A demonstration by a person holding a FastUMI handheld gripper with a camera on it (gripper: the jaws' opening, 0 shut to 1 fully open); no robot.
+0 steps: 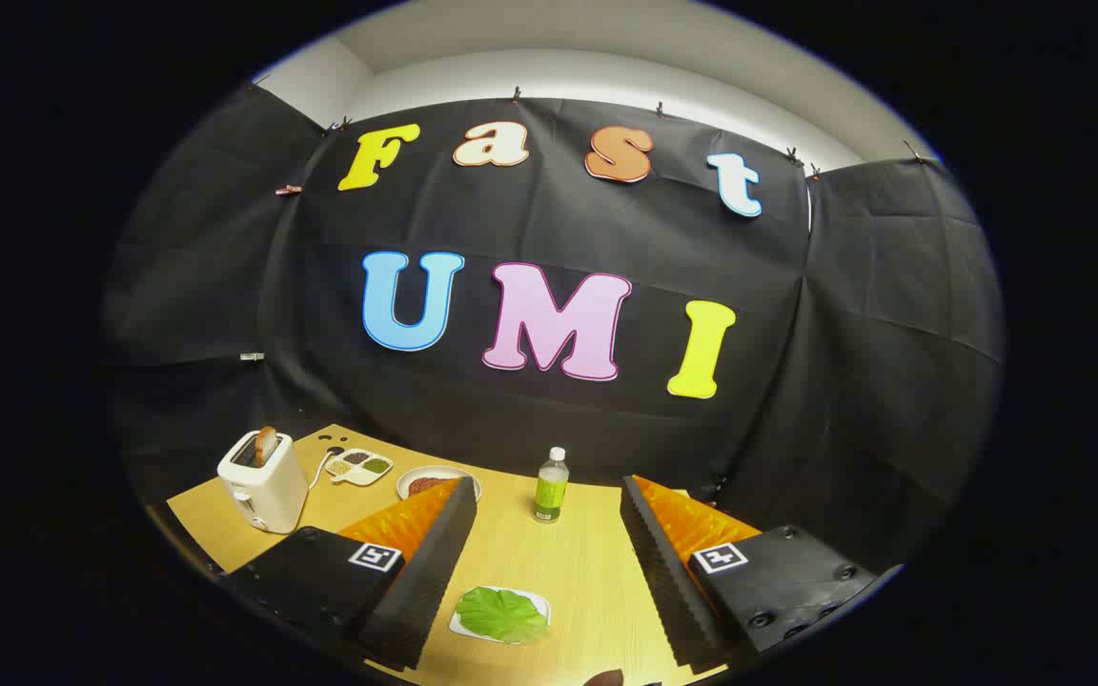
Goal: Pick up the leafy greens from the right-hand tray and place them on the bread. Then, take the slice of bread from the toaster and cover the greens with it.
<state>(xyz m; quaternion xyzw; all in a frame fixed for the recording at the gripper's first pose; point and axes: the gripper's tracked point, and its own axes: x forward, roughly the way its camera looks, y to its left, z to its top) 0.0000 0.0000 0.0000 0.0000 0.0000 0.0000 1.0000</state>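
One big green leaf (502, 613) lies flat on a small white tray (460, 624), and we see it between our gripper's (550, 562) two fingers, closer to the left one. The leaf looks crinkly, with lines running through it. Our fingers are spread wide apart and pinch nothing. Beyond the left finger stands a white toaster (262, 483) with a brown slice of bread (265, 445) poking up. A bottle (551, 485) stands ahead on the wooden table (578, 562).

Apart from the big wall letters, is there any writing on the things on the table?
Bottle label: too small to read.
Toaster: no writing legible.
Square markers on the open gripper: patterns, not words; leafy greens lie between its fingers.
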